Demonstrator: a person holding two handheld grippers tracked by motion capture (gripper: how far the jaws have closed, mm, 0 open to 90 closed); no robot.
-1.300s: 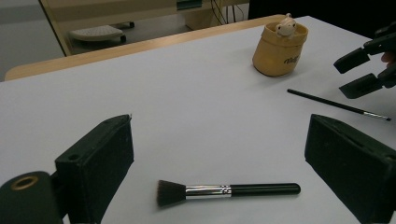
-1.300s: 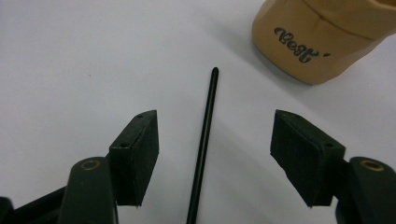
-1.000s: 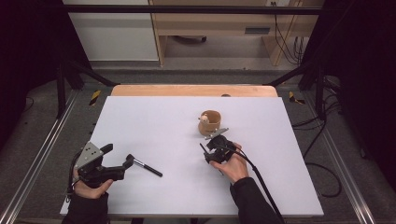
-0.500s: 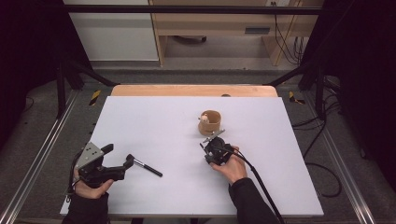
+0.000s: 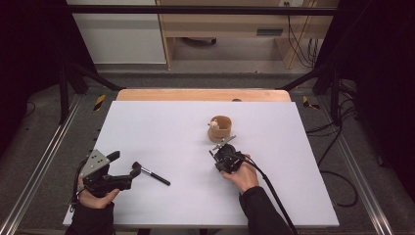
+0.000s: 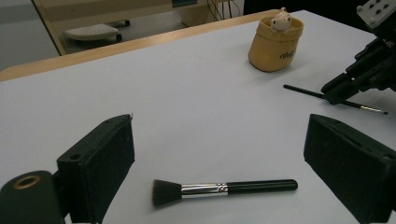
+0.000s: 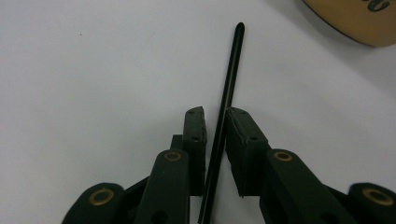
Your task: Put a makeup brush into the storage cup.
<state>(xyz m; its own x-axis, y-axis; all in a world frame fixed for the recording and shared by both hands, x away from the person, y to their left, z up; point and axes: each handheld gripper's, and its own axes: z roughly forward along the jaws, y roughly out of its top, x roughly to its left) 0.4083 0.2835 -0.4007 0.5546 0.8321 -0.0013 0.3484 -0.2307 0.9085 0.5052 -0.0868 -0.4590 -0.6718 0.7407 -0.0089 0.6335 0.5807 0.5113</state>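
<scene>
A thin black brush [image 7: 229,79] lies on the white table [image 5: 171,127], just in front of a tan cup [image 5: 220,129] with a small white figure [image 6: 281,19] on its rim. My right gripper [image 7: 216,113] points down over the thin brush. Its jaws have just been closing and stand a narrow gap apart, with the handle between them and a sliver of space on one side. At the table's near left, my left gripper [image 5: 126,162] stands wide open and level. A thick black makeup brush [image 6: 224,188] with a silver ferrule lies just ahead of it.
A wooden strip [image 5: 203,94] edges the far side of the table. Metal rails [image 5: 39,161] run along both sides, and cables [image 5: 337,176] lie on the floor at the right. The right gripper's cable trails back over the table toward the person.
The right gripper's jaws have drawn in from wide apart to a narrow gap around the thin brush. Neither hand has shifted, and the left gripper stays the same.
</scene>
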